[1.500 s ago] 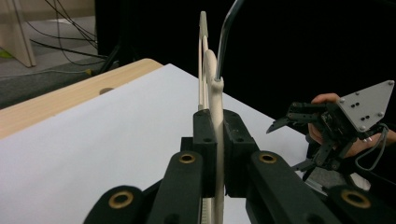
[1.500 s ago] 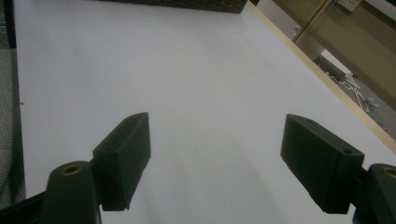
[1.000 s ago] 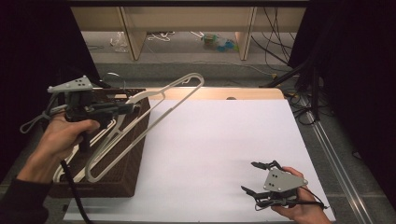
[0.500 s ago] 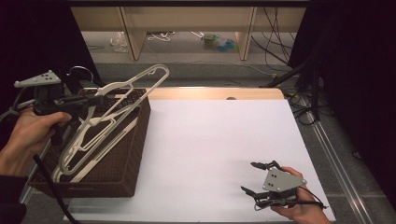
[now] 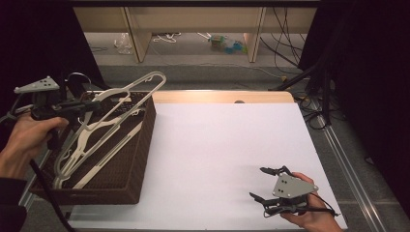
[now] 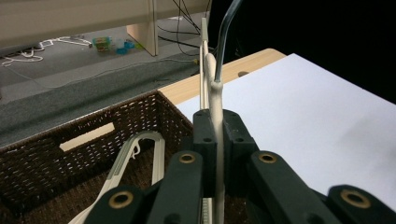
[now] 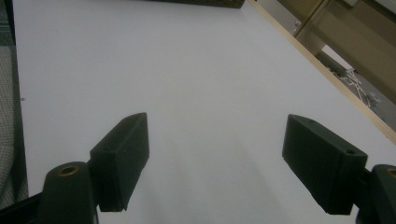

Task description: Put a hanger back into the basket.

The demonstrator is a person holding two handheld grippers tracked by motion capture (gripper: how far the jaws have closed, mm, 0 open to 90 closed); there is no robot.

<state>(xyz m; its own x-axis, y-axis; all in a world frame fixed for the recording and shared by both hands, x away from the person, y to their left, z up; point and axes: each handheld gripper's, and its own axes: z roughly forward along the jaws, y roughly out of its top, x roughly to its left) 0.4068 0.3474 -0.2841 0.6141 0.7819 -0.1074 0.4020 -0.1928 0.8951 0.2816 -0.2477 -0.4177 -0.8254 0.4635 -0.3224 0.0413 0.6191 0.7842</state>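
Observation:
A white plastic hanger with a metal hook is clamped by its neck in my left gripper, which is shut on it above the left side of a brown wicker basket. The hanger slants down into the basket. In the left gripper view the pads squeeze the hanger's neck, and my left gripper points over the basket, where another pale hanger lies. My right gripper rests open on the white table at the front right, its jaws wide apart with nothing between them.
The basket stands at the table's left edge. A wooden strip runs along the table's far edge. Beyond it are a floor with cables and shelf legs. Dark drapes flank both sides.
My left gripper has carried the hanger leftward and down, from hanging over the table's edge to lying over and into the basket. The right gripper has stayed put.

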